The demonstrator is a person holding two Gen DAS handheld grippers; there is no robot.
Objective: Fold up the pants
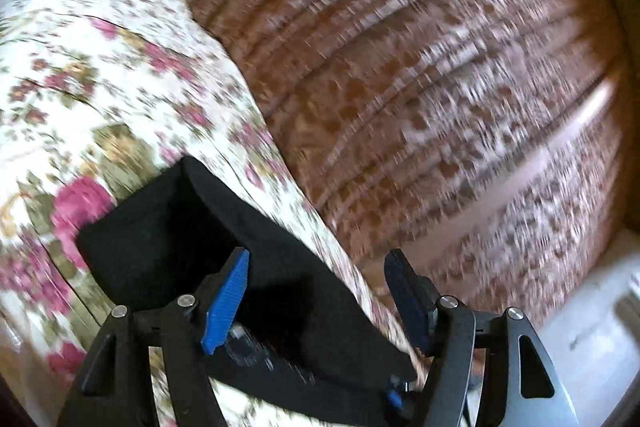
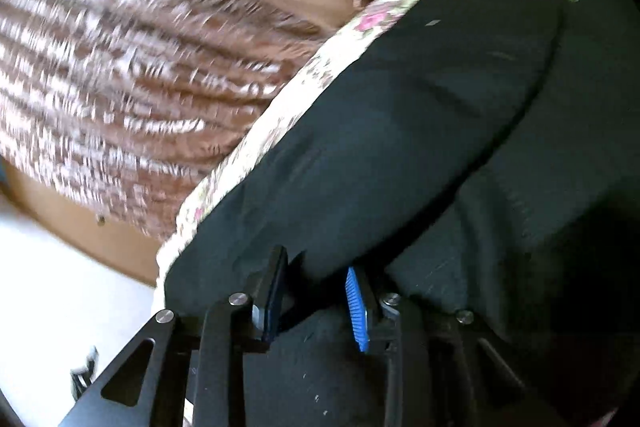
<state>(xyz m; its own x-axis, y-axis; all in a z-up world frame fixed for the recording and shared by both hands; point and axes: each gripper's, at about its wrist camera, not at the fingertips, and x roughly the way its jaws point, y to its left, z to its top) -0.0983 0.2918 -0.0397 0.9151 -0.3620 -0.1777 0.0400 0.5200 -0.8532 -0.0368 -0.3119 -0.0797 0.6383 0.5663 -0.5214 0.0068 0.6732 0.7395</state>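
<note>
Black cloth pants lie on the floral quilted bedspread, seemingly partly folded. Left gripper wide, empty. Right gripper narrow; grip on cloth unclear. Final folds remain.

Black pants on floral quilt, between wide-apart jaws of left gripper.

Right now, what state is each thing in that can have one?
left gripper: open, holding nothing.
right gripper: part open, pants fabric between the fingers.
black pants: lying on the floral cover, partly folded.
floral cover: spread, lightly creased.
</note>
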